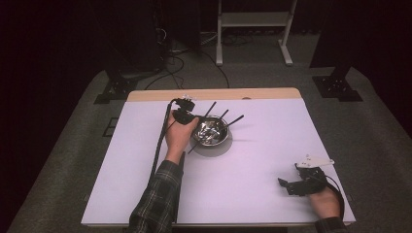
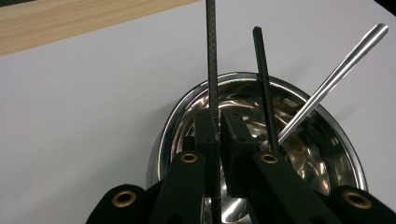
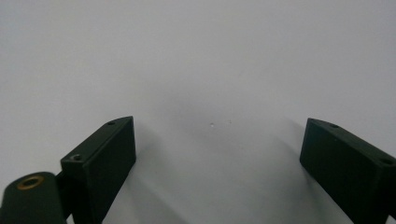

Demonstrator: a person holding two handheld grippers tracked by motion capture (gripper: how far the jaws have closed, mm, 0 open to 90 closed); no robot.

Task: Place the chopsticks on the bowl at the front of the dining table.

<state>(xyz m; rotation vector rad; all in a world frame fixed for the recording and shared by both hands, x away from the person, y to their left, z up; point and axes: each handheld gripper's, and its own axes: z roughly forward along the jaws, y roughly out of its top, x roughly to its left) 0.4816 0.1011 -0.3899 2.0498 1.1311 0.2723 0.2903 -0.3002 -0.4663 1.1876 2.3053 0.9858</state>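
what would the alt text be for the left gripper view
The left tongs are shut on a thin dark patterned stick that stands upright over a shiny metal bowl on a white table. A plain black stick and a silver rod lean in the bowl.

High view: fixed cam above near side, looks fwd and down on whole desk [image 1: 252,194]. Left gripper view: close, along its tongs [image 2: 217,135] onto the bowl [image 2: 327,140], also at high-view centre [image 1: 211,132]. Right gripper view: close on bare desk [image 3: 196,56].
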